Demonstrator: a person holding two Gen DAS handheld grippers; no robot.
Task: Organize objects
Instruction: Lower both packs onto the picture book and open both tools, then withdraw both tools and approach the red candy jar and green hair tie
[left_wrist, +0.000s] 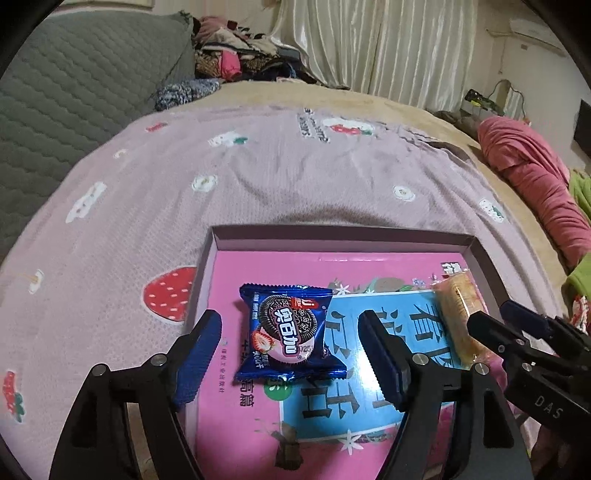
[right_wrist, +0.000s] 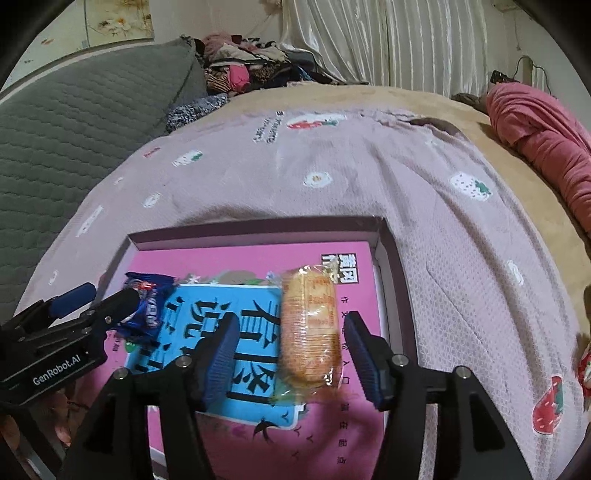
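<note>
A blue Oreo packet (left_wrist: 288, 332) lies on a pink book with a blue panel (left_wrist: 351, 398) inside a shallow box (left_wrist: 332, 236). My left gripper (left_wrist: 290, 354) is open and straddles the packet, with a gap between each pad and the wrapper. A clear-wrapped orange cake (right_wrist: 310, 328) lies on the same book (right_wrist: 343, 424), near the right wall of the box (right_wrist: 388, 280). My right gripper (right_wrist: 291, 356) is open around the cake, pads not pressing it. Each view shows the other gripper at its edge: the right gripper (left_wrist: 498, 317) and the left gripper (right_wrist: 98, 297).
The box rests on a pink strawberry-print blanket (left_wrist: 295, 177) spread over a bed. A grey quilted cushion (left_wrist: 74, 92) stands at the left and a clothes pile (left_wrist: 236, 51) at the back. A red-pink garment (left_wrist: 535, 177) lies at the right edge.
</note>
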